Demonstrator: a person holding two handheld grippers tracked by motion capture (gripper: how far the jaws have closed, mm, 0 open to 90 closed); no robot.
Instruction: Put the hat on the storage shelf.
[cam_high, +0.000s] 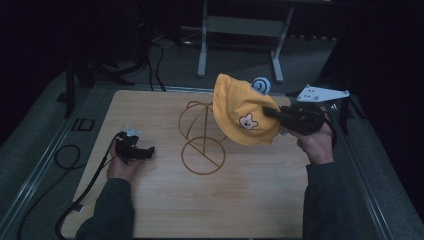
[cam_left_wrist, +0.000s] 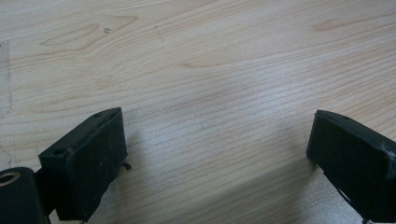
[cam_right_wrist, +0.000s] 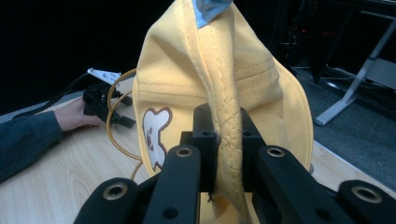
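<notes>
— Right tongs (cam_right_wrist: 218, 154)? You had them clamped on the yellow hat's (cam_high: 243, 111) brim, hat hanging over the table (cam_high: 165, 210).
— And the wire stand (cam_high: 202, 137)?
— Just left of the hat, nearer your right hand. Left tongs (cam_left_wrist: 217, 154) gaped, empty.

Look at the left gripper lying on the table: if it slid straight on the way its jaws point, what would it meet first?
Probably the wire stand. The left gripper points across the table towards the stand's round base, with bare wood between them; its open jaws hold nothing. Depth is hard to judge.
</notes>
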